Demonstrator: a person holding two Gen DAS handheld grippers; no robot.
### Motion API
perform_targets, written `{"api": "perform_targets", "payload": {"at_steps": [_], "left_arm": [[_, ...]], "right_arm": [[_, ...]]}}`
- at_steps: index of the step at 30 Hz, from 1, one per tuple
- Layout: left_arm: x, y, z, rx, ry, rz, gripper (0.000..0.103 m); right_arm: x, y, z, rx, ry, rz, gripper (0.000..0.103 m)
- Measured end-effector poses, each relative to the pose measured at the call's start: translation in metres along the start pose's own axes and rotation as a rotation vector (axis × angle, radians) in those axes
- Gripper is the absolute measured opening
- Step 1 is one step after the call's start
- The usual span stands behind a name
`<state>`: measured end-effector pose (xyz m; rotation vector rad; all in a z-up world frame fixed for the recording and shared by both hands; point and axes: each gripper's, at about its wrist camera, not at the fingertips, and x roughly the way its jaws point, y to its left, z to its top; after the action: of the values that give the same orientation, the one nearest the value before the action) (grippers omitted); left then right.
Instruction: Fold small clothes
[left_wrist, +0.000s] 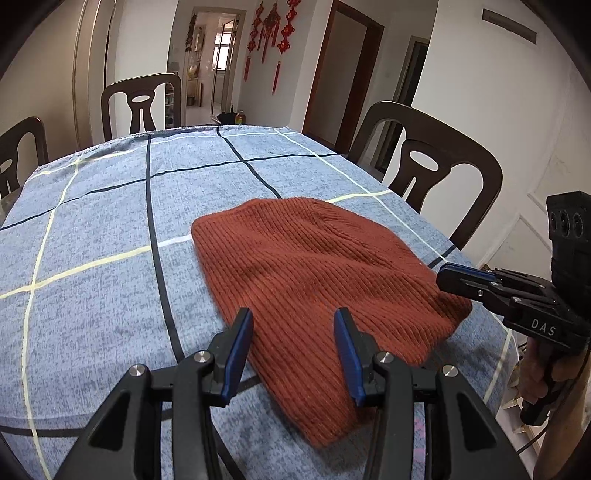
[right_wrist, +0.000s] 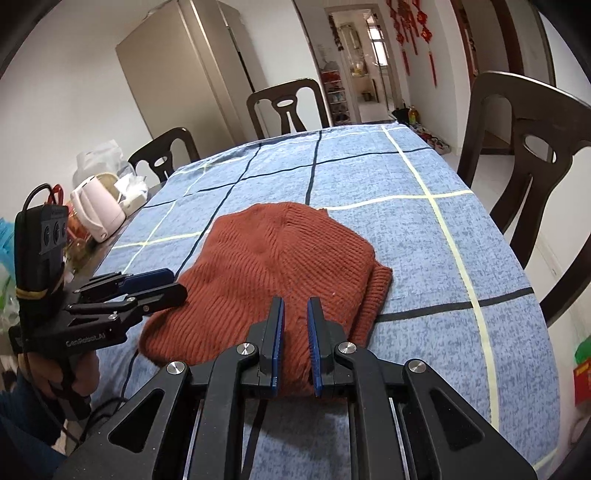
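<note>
I get even, soft daylight in both wrist views, brightest from the far doorway (left_wrist: 218, 62), where the window beyond blows out to white. Shadows stay faint: a thin one under the hat (right_wrist: 280, 266) on the counter (left_wrist: 92, 229). Focus is sharp through the middle. The fisheye bends the chair (right_wrist: 532, 155) and the walls hard toward the edges, and every corner falls into a black vignette

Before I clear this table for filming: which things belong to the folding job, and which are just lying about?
Part of the job:
- rust knit hat
- left tongs, open above the hat
- right tongs, nearly shut, holding nothing
- checked blue cloth under the hat

Just lying about:
- pink kettle
- white plastic bag
- dark chairs
</note>
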<state>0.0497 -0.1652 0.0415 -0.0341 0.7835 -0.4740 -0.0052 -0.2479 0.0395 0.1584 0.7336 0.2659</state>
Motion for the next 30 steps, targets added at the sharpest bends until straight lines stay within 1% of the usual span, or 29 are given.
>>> {"api": "perform_targets", "payload": {"at_steps": [2,4,5,6,11,13,14,15,18,19,22,23,26,27,29,30], "left_arm": [[0.001,0.0,-0.003,0.0,0.002,-0.011,0.049],[0.007,0.002,-0.009,-0.005,0.019,-0.014,0.051],[0.008,0.003,-0.011,-0.009,0.019,-0.013,0.054],[0.008,0.004,-0.013,-0.014,0.019,-0.017,0.054],[0.01,0.016,-0.016,-0.08,0.029,-0.08,0.057],[0.01,0.019,-0.016,-0.106,0.036,-0.099,0.058],[0.011,0.022,-0.015,-0.121,0.04,-0.108,0.058],[0.011,0.024,-0.014,-0.132,0.041,-0.115,0.059],[0.016,0.03,-0.01,-0.174,0.043,-0.125,0.059],[0.018,0.034,-0.009,-0.198,0.047,-0.133,0.059],[0.026,0.042,-0.008,-0.258,0.058,-0.161,0.06],[0.028,0.044,-0.008,-0.271,0.063,-0.17,0.061],[0.035,0.048,-0.01,-0.309,0.078,-0.195,0.062],[0.035,0.047,-0.01,-0.304,0.077,-0.191,0.062],[0.035,0.041,-0.011,-0.292,0.082,-0.189,0.062],[0.036,0.039,-0.011,-0.288,0.086,-0.193,0.062]], "right_arm": [[0.002,-0.002,-0.004,-0.009,0.012,0.001,0.012],[0.013,-0.01,-0.012,-0.011,0.048,-0.067,0.012],[0.013,-0.013,-0.014,-0.004,0.046,-0.066,0.014],[0.012,-0.016,-0.015,0.008,0.036,-0.051,0.014],[0.01,-0.016,-0.015,0.007,0.04,-0.062,0.015],[0.01,-0.019,-0.013,0.028,0.045,-0.064,0.024],[0.01,-0.023,-0.011,0.055,0.047,-0.068,0.035],[0.01,-0.027,-0.009,0.072,0.048,-0.063,0.043],[0.014,-0.045,-0.004,0.177,0.052,-0.002,0.049],[0.019,-0.054,-0.001,0.223,0.065,0.03,0.05],[0.033,-0.068,0.002,0.295,0.09,0.061,0.051],[0.041,-0.074,0.003,0.323,0.104,0.093,0.055],[0.044,-0.077,0.006,0.35,0.1,0.128,0.056],[0.045,-0.076,0.007,0.348,0.105,0.138,0.056],[0.048,-0.07,0.006,0.347,0.126,0.196,0.056],[0.049,-0.066,0.005,0.335,0.134,0.204,0.056]]}}
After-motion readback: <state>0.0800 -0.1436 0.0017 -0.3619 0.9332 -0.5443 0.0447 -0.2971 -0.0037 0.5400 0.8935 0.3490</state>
